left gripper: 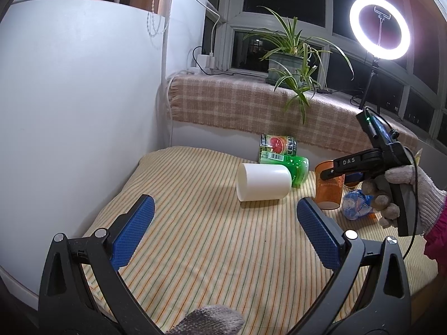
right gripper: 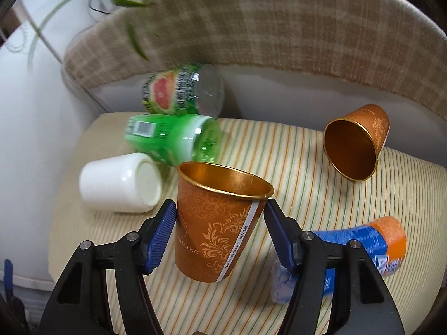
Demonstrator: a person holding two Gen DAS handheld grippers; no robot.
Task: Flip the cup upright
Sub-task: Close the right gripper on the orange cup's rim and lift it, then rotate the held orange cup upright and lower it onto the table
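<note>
A: Where is the cup?

B: Centre of the right wrist view: an orange paper cup (right gripper: 220, 217), mouth up and tilted a little, sits between the blue pads of the right gripper (right gripper: 220, 215). The left pad touches its wall; on the right a narrow gap shows, so whether it is clamped I cannot tell.

A: What crowds it?

B: A white cup (right gripper: 120, 182) lies on its side at centre left, base toward the camera. Just behind it lies a green bottle (right gripper: 170, 139), and behind that a second bottle with a grapefruit label (right gripper: 178, 89). A second orange cup (right gripper: 357, 142) lies tipped at the right, mouth toward the camera. A blue-and-orange bottle (right gripper: 371, 245) lies at lower right, partly hidden by the gripper.

A: And the left wrist view?

B: The left gripper (left gripper: 223, 226) hangs with jaws wide apart and nothing between them, low in the frame, well short of the white cup (left gripper: 262, 181). At the right edge a gloved right hand (left gripper: 402, 195) holds the other tool at the orange cup (left gripper: 329, 189).

A: The surroundings?

B: A striped yellow cloth (left gripper: 212, 251) covers the surface. Behind, a plaid blanket (left gripper: 237, 103) drapes the sill, with a potted plant (left gripper: 287, 64) and a lit ring light (left gripper: 380, 28) against dark windows.
</note>
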